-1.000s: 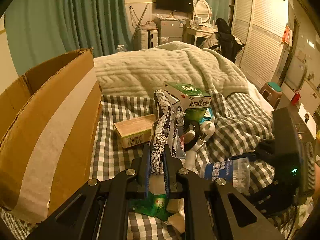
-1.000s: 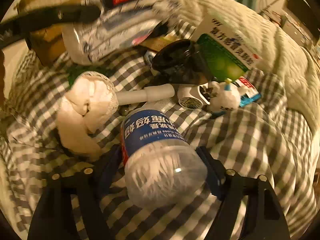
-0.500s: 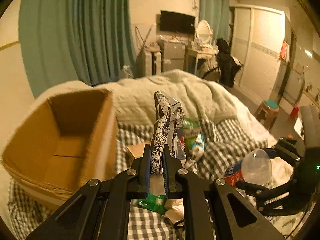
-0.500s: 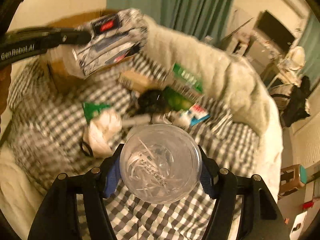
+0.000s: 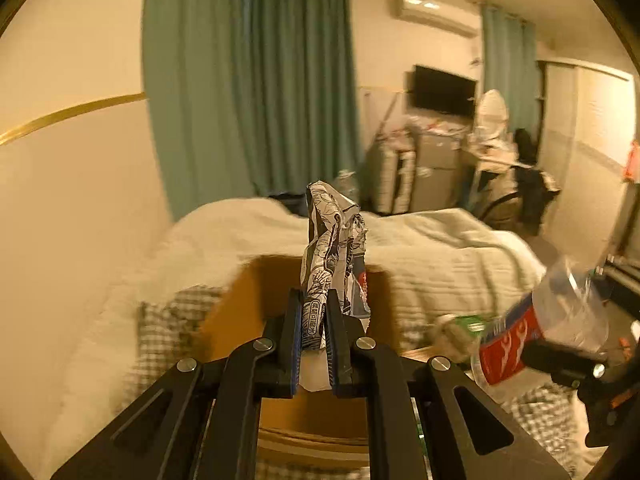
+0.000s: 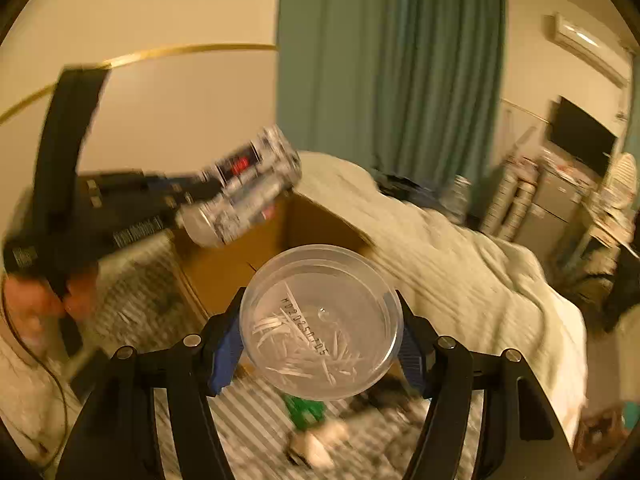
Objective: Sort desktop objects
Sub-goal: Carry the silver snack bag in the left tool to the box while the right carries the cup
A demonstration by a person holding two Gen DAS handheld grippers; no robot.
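My left gripper (image 5: 314, 336) is shut on a crumpled black-and-white printed packet (image 5: 334, 256) and holds it upright over the open cardboard box (image 5: 256, 304). My right gripper (image 6: 320, 348) is shut on a clear plastic bottle (image 6: 320, 320), seen bottom-on, held in the air beside the box (image 6: 320, 224). In the left wrist view the bottle (image 5: 536, 328) with its red and blue label hangs at the right. In the right wrist view the left gripper (image 6: 192, 200) with the packet (image 6: 248, 188) is at the upper left, blurred.
The box stands on a checked sheet (image 5: 160, 336) on a bed with a cream blanket (image 5: 440, 240). Green and white items (image 6: 312, 420) lie on the sheet below the bottle. Teal curtains, a TV and cluttered furniture stand behind.
Both grippers have lifted their loads off the bed and swung left toward the cardboard box. The packet now hangs over the box opening and the bottle is raised beside it.
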